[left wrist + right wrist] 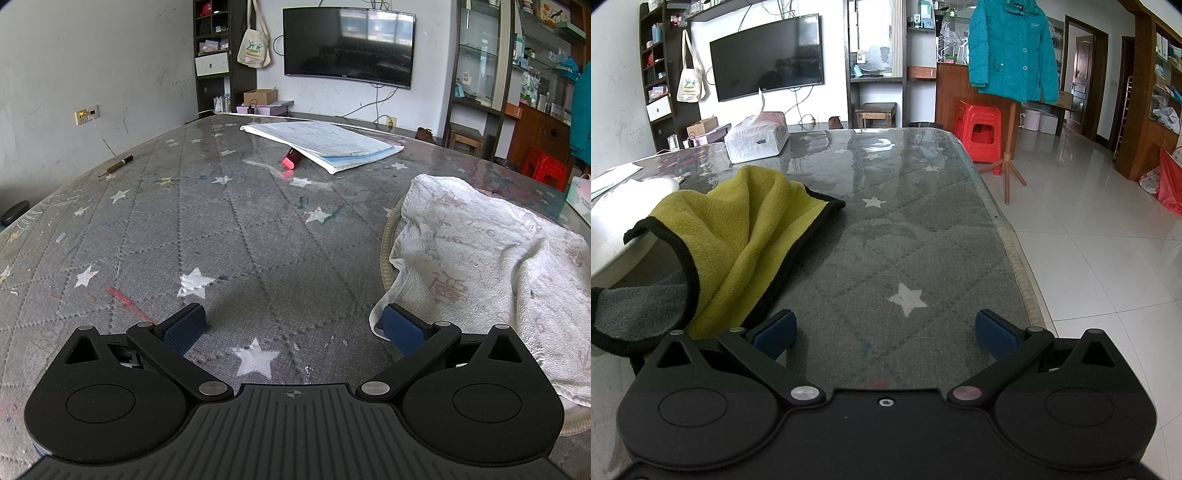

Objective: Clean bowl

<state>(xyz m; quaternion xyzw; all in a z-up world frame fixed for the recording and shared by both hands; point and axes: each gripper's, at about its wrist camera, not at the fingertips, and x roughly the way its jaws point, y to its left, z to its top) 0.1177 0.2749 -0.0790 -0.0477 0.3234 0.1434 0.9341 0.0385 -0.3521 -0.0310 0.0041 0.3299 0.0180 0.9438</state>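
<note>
Both tongs are spread wide with nothing between the pads: the left tongs point(291, 325) hover low over the worktop point(221, 236), and the right tongs point(884, 328) do the same on their own side. From the left wrist view, the bowl point(388, 236) sits to my right, almost wholly buried under a white towel point(480, 258); only a sliver of pale rim shows. From the right wrist view I see a white curved edge at far left that I take to be the same bowl point(613, 236), with a yellow cloth point(746, 229) draped off it onto the worktop.

My worry is the hidden rim. If I close the left tongs on the towel corner touching my right pad, I may drag the bowl along and tip it. Grabbing the yellow cloth blind could do likewise, since I cannot tell how much of it lies inside the bowl. The worktop surface looks glossy, so a nudged bowl may slide toward the tissue pack point(757, 140) or the notebook point(325, 146).
</note>
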